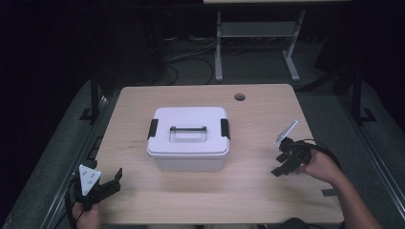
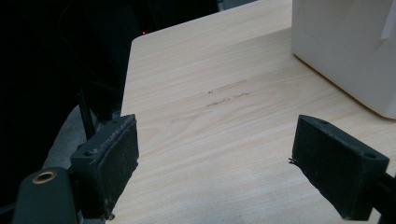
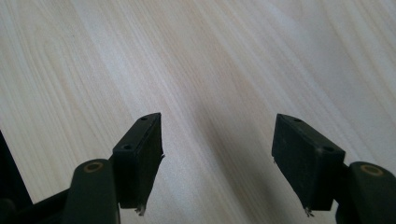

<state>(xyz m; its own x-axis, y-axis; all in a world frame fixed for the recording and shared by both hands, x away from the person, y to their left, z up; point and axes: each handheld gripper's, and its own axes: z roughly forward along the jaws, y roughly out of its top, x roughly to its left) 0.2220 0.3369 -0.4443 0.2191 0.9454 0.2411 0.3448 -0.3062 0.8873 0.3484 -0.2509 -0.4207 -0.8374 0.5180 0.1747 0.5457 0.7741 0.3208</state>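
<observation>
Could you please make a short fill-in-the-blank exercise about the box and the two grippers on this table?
1. The white box has its lid ____.
2. The handle on the lid lies between two ____ latches.
3. The jaws of the left gripper and the right gripper are ____, with nothing between them.
4. The box stands on a ____ table.

Missing words: closed; black; open; wooden
</observation>
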